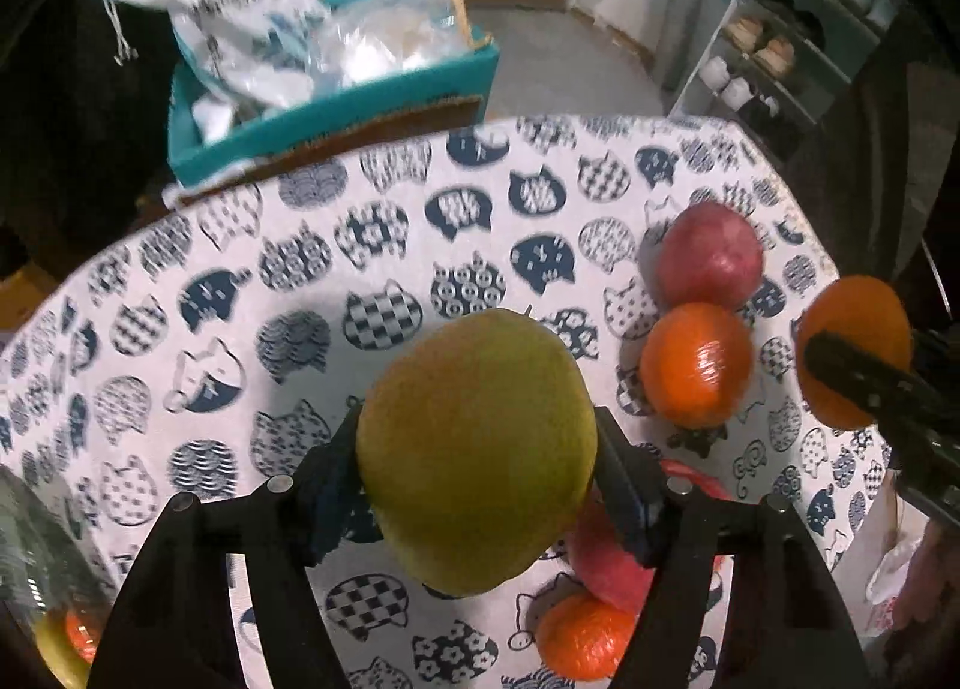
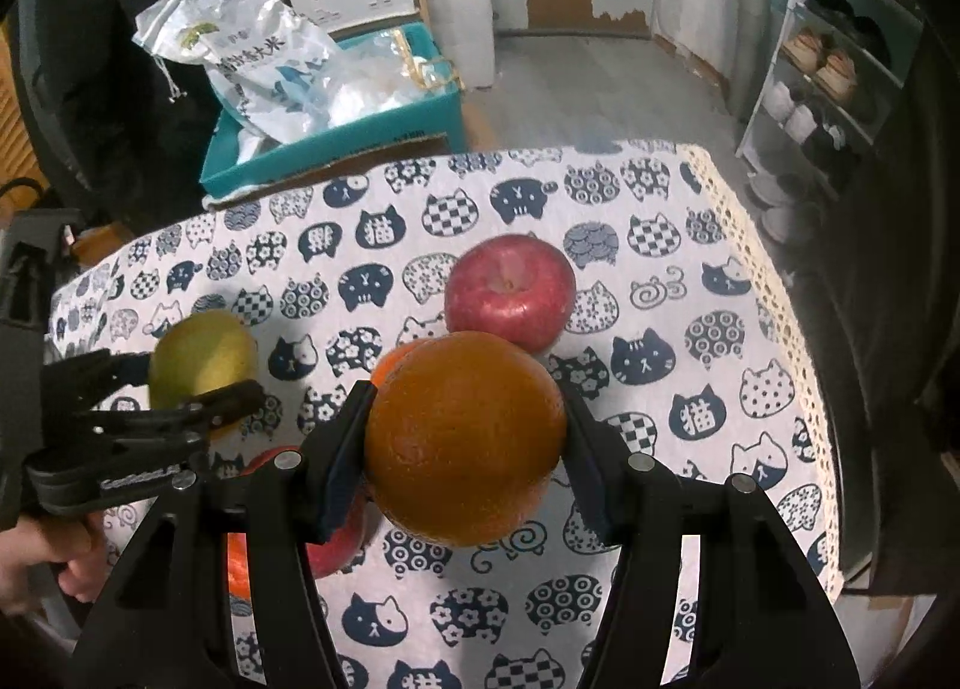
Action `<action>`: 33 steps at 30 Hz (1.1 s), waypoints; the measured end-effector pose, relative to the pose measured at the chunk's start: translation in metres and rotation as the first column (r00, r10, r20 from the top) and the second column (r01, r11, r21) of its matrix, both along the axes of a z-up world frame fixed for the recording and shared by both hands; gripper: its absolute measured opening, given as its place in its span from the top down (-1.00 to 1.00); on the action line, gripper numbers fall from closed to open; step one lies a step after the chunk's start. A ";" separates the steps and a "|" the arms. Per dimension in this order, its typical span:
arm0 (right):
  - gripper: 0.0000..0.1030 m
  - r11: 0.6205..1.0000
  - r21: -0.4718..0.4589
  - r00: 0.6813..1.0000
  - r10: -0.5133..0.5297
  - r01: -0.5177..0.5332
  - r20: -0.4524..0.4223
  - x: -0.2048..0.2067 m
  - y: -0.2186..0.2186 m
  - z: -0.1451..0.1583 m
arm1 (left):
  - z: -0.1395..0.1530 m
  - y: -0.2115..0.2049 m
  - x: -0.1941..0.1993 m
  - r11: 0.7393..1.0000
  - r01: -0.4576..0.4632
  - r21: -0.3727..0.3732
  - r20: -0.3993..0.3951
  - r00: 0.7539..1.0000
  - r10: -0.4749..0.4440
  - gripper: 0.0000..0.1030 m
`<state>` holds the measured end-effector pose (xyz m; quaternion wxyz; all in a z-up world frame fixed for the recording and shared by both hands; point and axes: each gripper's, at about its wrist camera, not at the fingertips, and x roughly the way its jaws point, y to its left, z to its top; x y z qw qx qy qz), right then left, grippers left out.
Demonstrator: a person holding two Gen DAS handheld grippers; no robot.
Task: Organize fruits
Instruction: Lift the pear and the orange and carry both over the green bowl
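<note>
My left gripper (image 1: 477,449) is shut on a green pear (image 1: 477,452) and holds it above the table; it also shows in the right wrist view (image 2: 201,362). My right gripper (image 2: 465,437) is shut on an orange (image 2: 465,437), seen at the right edge of the left wrist view (image 1: 852,347). On the cat-print tablecloth (image 1: 240,269) lie a red apple (image 1: 708,257), an orange (image 1: 696,365), and below my left gripper another red apple (image 1: 606,557) and an orange (image 1: 582,635). The far apple also shows in the right wrist view (image 2: 510,290).
A teal box (image 1: 336,119) with plastic bags (image 1: 240,11) stands behind the table. A shoe shelf (image 2: 828,71) stands at the right. A clear container (image 1: 42,599) with fruit sits at the lower left. The table's lace edge (image 2: 774,293) runs along the right.
</note>
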<state>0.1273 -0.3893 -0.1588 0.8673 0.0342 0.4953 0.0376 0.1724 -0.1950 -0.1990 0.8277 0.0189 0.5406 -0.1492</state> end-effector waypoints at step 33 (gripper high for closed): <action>-0.15 0.991 0.010 0.965 0.127 -0.133 0.228 -0.034 0.058 0.117 | 0.155 0.058 -0.088 0.996 -0.016 -0.092 0.291 0.956 0.043 -0.40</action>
